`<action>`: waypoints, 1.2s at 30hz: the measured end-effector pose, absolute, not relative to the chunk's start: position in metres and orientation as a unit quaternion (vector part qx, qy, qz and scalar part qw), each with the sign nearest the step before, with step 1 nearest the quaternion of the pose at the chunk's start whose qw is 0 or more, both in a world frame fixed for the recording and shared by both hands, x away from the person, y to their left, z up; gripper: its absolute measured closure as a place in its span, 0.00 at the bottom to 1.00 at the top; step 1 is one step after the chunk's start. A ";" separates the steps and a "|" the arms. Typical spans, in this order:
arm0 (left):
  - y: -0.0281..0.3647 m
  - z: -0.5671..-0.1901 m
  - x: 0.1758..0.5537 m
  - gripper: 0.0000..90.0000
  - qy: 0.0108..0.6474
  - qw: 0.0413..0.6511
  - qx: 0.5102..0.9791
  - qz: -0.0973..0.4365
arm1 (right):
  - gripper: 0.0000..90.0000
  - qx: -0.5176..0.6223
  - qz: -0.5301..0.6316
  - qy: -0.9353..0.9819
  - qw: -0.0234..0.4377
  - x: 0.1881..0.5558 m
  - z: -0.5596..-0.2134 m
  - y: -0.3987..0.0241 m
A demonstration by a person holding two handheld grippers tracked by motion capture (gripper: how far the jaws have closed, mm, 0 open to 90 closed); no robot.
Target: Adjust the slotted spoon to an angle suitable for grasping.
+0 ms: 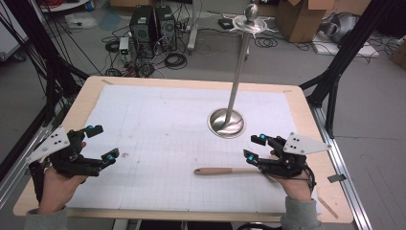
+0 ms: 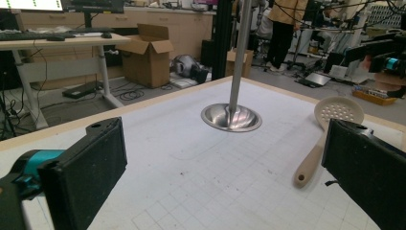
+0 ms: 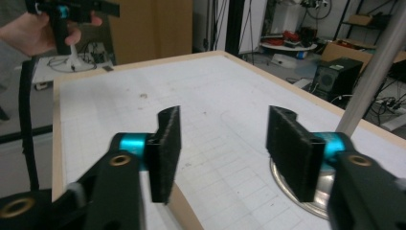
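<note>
Wooden-handled spoon lies flat on the table, near its front edge twd the right corner, handle pointing at the left side. Right gripper hovers just over the head end, jaws parted, nothing between them; left gripper waits near the left edge, jaws wide apart, empty. Likely step: pick up the spoon w/ the right. To do it well, I'd drop lower, straddle the handle squarely, close mid-neck so it won't pivot, and stay clear of the metal stand just behind. Spoon's perforated head is hidden under the gripper in the high view; left gripper view shows it, partly cut by a jaw.
</note>
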State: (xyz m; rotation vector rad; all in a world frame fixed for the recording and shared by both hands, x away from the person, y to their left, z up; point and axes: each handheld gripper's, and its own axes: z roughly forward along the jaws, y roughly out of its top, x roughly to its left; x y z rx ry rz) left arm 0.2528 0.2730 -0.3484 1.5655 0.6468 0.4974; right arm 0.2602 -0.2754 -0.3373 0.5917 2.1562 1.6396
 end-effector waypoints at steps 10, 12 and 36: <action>0.271 -0.352 0.256 0.02 0.284 0.631 0.690 0.212 | 0.84 0.187 0.563 0.788 0.164 0.262 -0.347 -0.265; 0.270 -0.353 0.258 0.02 0.285 0.631 0.690 0.209 | 0.90 0.184 0.558 0.793 0.160 0.263 -0.350 -0.263; 0.268 -0.360 0.263 0.02 0.291 0.625 0.696 0.200 | 1.00 0.145 0.518 0.836 0.106 0.275 -0.389 -0.221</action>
